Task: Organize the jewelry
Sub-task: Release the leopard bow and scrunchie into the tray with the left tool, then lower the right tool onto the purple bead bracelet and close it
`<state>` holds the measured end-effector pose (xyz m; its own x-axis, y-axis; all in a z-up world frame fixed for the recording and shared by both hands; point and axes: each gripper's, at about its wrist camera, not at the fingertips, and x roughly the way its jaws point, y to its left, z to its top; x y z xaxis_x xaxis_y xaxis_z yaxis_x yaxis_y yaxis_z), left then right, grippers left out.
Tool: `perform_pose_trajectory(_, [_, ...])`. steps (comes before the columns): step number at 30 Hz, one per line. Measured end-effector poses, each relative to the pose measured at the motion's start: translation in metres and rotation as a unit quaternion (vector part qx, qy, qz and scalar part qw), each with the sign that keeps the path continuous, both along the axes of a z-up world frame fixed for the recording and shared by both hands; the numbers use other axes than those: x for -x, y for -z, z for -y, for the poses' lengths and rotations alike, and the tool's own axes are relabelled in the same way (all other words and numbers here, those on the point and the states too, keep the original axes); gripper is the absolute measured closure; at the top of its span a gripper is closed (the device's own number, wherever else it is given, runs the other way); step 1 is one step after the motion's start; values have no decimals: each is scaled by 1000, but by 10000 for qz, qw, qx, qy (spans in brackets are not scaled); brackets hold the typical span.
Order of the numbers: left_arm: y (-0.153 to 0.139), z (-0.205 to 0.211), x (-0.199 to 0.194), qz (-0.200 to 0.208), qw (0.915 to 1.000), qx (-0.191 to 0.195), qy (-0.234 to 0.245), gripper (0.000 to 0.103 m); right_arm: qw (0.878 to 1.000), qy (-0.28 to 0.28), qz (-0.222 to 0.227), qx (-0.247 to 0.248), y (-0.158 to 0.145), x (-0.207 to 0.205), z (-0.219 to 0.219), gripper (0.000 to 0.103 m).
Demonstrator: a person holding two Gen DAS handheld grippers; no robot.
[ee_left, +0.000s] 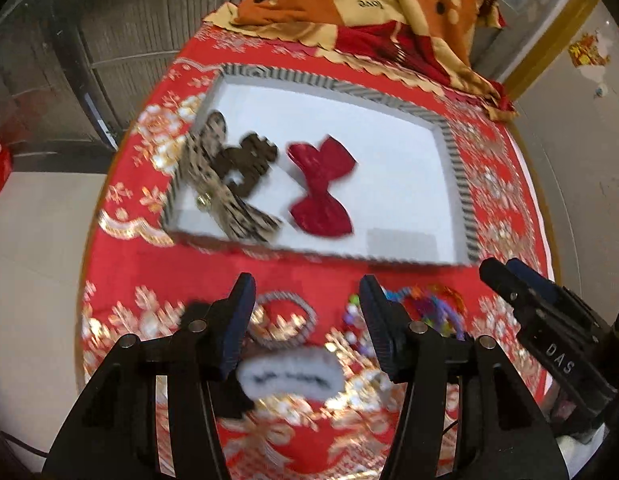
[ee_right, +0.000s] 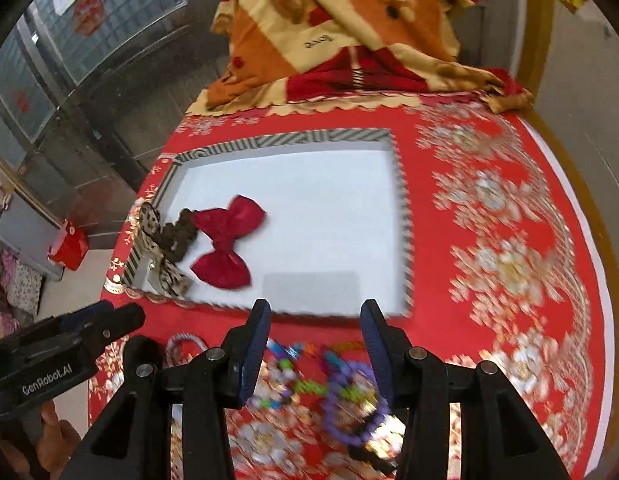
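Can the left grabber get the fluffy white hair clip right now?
Probably yes. The left gripper is open, and the white fluffy clip lies on the red tablecloth right below its fingers, with nothing covering it. The silver bracelet lies close beside it, though.

Beaded jewelry pile motion-blurred; pieces indistinguishable.

Table w/ red-gold floral cloth; patterned blanket heaped at far edge. Pale floor, glass-block window left, red box on floor.
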<state>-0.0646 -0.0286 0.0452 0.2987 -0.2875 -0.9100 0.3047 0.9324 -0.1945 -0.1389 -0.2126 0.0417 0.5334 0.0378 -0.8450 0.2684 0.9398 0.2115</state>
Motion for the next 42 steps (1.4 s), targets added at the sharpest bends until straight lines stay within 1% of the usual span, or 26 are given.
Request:
perform_pose_trajectory(3, [2,6,18,-21,10000,-45,57,49,10000,57,-41,-38,0,18,11,58])
perform_pose_trajectory(8, [6,12,41,-77,9998,-91,130,50,9998,181,-27,49,0,47,23,58])
perform_pose_trajectory(9, [7,13,46,-74,9998,-106,144,50,9997,216,-67,45,1,53,26,55])
perform_pose_trajectory(10, [8,14,49,-77,9998,-115,149,49,9996,248,-93,42,2,57,29,51])
perform_pose_trajectory(12, [10,14,56,-101,9998,-125,154,49,9995,289,-80,36,3,66,33,48])
perform_pose_trajectory(21, [13,5,78,-74,9998,-194,67,49,9990,342,-30,292,3,103,45,48])
perform_pose_trajectory(23, [13,0,81,-41,9998,-216,26,49,9992,312,30,267,5,110,47,48])
perform_pose_trajectory(30, [20,-23,89,-168,9996,-135,-176,49,9996,123,-191,142,25,122,49,48])
perform_pose_trajectory(31, [22,-27,90,-205,9995,-116,-210,48,9997,81,-208,118,28,123,49,48])
perform_pose_trajectory(32, [23,-30,91,-231,9994,-104,-232,44,9997,13,-234,83,31,123,47,48])
perform_pose_trajectory(34, [26,-36,93,-288,9991,-52,-300,43,9995,-88,-279,67,35,122,44,48])
perform_pose_trajectory(42, [30,-52,92,-419,9980,44,-481,43,9988,-460,-173,19,39,110,31,48])
